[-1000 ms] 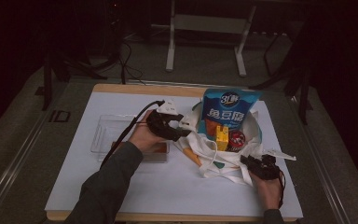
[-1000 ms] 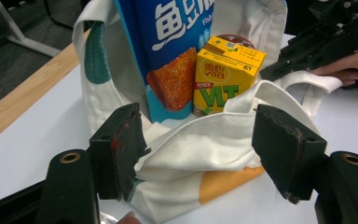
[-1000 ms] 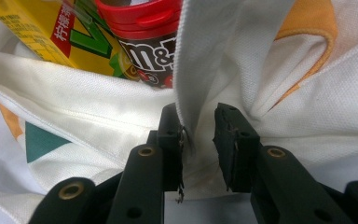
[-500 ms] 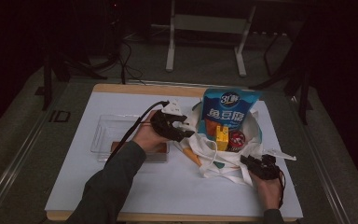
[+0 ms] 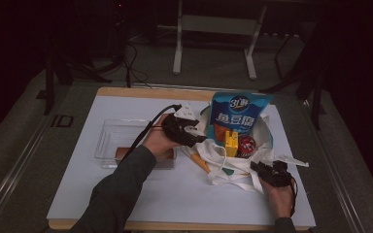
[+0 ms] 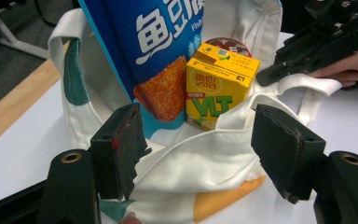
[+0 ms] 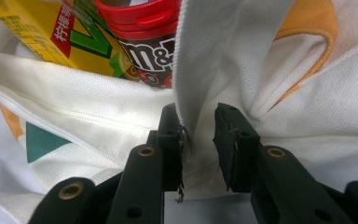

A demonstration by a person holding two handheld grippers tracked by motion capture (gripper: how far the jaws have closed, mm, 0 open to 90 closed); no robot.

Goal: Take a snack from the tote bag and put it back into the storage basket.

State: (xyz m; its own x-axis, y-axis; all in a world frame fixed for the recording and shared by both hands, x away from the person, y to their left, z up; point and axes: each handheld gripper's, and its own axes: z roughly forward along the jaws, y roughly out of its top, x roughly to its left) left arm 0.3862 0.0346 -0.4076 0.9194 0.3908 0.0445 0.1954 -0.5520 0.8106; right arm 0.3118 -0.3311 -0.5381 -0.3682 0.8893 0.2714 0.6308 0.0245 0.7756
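Note:
A white tote bag [image 5: 223,167] lies open on the table. Inside it stand a blue snack bag [image 5: 238,114], a yellow drink carton [image 5: 231,141] and a red-lidded candy can [image 5: 246,144]. My left gripper [image 5: 196,138] hovers at the bag's left rim. Its jaws are open in the left gripper view [image 6: 200,154], and the bag's near edge [image 6: 205,158] lies between them untouched, with the carton [image 6: 219,86] behind. My right gripper [image 5: 261,167] is at the bag's lower right. It is shut on a taut white strap [image 7: 200,70] in the right gripper view [image 7: 198,135].
A clear plastic tray [image 5: 111,138] with a brown item [image 5: 124,153] in it sits left of the bag, partly under my left forearm. A white sheet [image 5: 175,199] covers the wooden tabletop. Stand legs and cables are on the floor behind the table.

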